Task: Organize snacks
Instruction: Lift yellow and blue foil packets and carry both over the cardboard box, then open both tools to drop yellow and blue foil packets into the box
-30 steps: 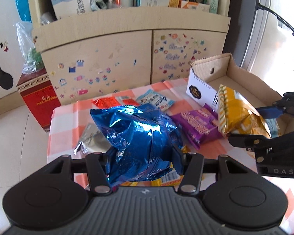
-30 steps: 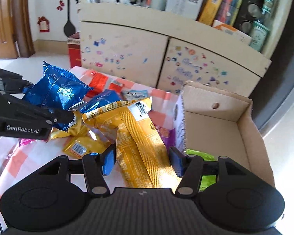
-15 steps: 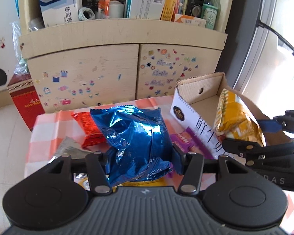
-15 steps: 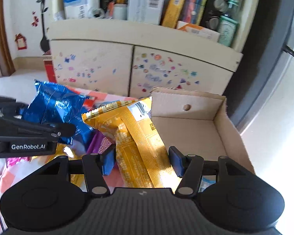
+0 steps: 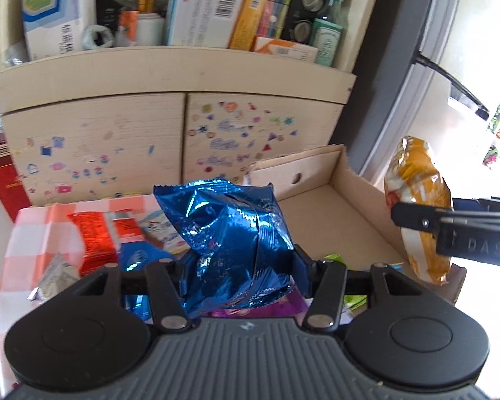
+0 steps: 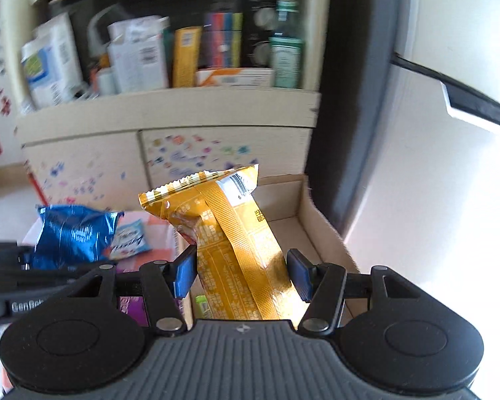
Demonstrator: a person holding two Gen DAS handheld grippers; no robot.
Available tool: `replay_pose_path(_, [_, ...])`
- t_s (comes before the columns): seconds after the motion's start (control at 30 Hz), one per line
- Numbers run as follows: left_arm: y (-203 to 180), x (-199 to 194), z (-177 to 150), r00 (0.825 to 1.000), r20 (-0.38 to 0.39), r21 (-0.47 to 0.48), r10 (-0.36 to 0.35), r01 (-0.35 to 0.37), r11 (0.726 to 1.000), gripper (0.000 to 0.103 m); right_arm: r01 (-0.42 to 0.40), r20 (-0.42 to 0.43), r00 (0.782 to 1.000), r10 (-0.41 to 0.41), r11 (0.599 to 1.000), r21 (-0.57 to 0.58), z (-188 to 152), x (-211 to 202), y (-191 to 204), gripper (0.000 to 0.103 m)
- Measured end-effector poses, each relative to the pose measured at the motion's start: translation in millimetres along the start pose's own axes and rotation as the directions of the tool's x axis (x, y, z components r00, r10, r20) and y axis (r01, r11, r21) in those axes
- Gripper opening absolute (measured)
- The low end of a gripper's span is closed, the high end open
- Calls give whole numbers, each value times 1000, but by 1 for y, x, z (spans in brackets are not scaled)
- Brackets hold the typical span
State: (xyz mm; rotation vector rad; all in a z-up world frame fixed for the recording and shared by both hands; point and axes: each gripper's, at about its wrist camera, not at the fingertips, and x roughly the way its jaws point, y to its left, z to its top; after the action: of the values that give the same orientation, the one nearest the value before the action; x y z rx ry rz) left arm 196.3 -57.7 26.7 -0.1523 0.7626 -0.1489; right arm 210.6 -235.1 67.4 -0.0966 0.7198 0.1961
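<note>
Checkered tablecloth [image 5: 33,233] in front of stickered cabinet [image 5: 116,140]; red packet [image 5: 95,236] lying at left. left gripper [image 5: 240,268] clamped on blue foil bag [image 5: 233,240], held above table. Cardboard box [image 5: 333,200] open to its right. right gripper [image 6: 241,271] closed on yellow snack bag [image 6: 236,250] over box

A stickered cabinet [image 5: 183,140] carries a cluttered shelf [image 5: 190,16]; a red box [image 5: 3,176] stands beside.
</note>
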Motion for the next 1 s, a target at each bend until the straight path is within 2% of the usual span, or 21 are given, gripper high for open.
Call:
replay_pose_path(0.23, [-27, 17, 6, 996, -15, 49, -87, 87, 995, 54, 24, -14, 1000, -22, 990, 137, 3, 1, -23, 64])
replay_pose_path(0.43, [-57, 41, 4, 981, -73, 58, -178, 182, 982, 55, 87, -16, 996, -85, 972, 221, 4, 3, -39, 65])
replay_pose_path(0.47, [-62, 45, 3, 979, -85, 58, -187, 192, 980, 57, 95, -15, 995, -94, 967, 236, 4, 3, -42, 65])
replay_pose_path(0.5, [-67, 48, 2, 976, -99, 58, -195, 201, 978, 64, 96, -16, 995, -95, 963, 253, 3, 3, -45, 66])
replay_pose_path(0.7, [-77, 40, 0, 976, -86, 100, -203, 211, 972, 85, 85, -6, 996, -86, 963, 257, 5, 1, -43, 74])
replay_pose_path(1.0, [-48, 24, 6, 984, -97, 100, -149, 158, 982, 85, 28, 5, 1000, -30, 967, 255, 6, 3, -35, 78])
